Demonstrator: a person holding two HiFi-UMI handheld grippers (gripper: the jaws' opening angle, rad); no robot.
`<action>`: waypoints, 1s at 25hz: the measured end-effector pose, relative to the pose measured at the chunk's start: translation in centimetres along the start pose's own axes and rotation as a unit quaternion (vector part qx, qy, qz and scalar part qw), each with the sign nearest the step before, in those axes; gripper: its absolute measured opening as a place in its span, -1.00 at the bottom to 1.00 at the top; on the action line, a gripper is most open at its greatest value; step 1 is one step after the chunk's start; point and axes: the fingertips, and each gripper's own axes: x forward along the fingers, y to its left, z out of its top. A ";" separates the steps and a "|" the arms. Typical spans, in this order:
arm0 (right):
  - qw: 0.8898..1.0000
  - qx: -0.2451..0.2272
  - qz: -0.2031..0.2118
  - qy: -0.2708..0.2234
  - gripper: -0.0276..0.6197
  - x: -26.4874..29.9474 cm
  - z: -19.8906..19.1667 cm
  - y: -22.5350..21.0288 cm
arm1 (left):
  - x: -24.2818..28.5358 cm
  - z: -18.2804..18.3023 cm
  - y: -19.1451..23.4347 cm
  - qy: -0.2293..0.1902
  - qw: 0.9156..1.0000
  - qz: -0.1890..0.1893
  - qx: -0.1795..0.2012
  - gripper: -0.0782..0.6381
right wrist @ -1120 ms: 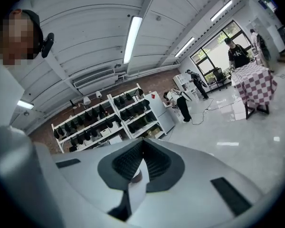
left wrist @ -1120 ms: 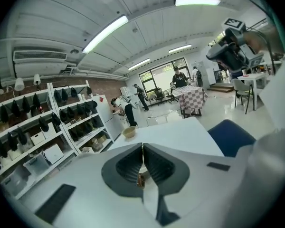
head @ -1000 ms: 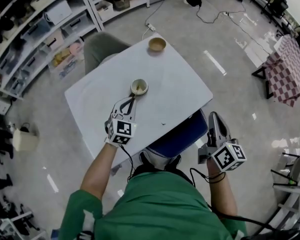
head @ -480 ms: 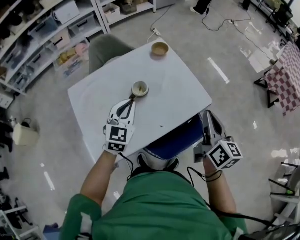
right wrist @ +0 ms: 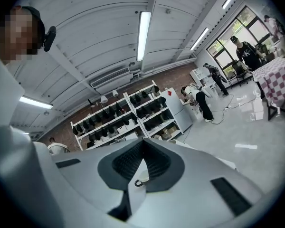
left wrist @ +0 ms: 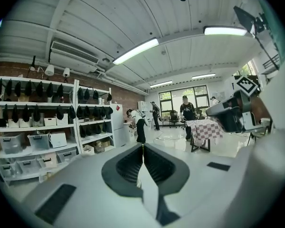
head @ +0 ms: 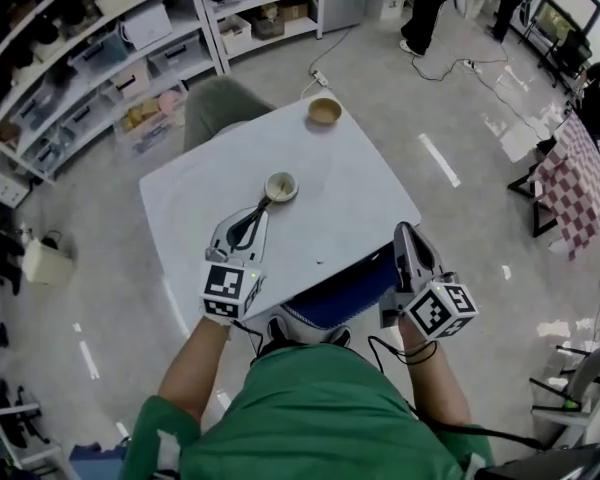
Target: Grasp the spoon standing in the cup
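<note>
A pale cup [head: 280, 186] stands mid-table on the white table [head: 355, 193]. The thin spoon [head: 269, 199] leans out of it toward me. My left gripper [head: 264, 207] lies low over the table just in front of the cup. Its jaws are closed, with the tips on the spoon handle. In the left gripper view the left gripper [left wrist: 143, 147] points up at the room. A thin pale sliver sits between the meeting tips, and the cup is hidden. My right gripper [head: 402, 230] hangs off the table's near right edge, jaws together, holding nothing. In its own view the right gripper [right wrist: 143, 139] faces shelving.
A tan bowl [head: 324, 111] sits at the table's far corner. A grey chair [head: 215, 103] stands behind the table. A blue seat [head: 352, 276] is under the near edge. Shelving racks [head: 90, 58] line the left, and people stand far back.
My left gripper has drawn back slightly toward me and looms larger, still at the spoon handle. The right gripper has kept its place beside the table edge.
</note>
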 end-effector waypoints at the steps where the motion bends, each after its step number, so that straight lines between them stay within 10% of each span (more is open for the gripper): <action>1: 1.000 -0.001 0.004 0.000 -0.84 0.1 0.1 0.1 | -0.2 0.2 0.0 -0.003 1.000 0.002 -0.005 -0.71; 12: 0.995 -0.087 0.052 0.004 -0.84 1.3 1.8 1.1 | -1.3 2.8 0.0 -0.047 0.990 0.010 -0.133 -0.71; 25: 0.973 -0.206 0.096 -0.034 -0.84 0.2 3.0 3.6 | -2.0 4.7 -1.4 -0.060 0.981 -0.017 -0.184 -0.71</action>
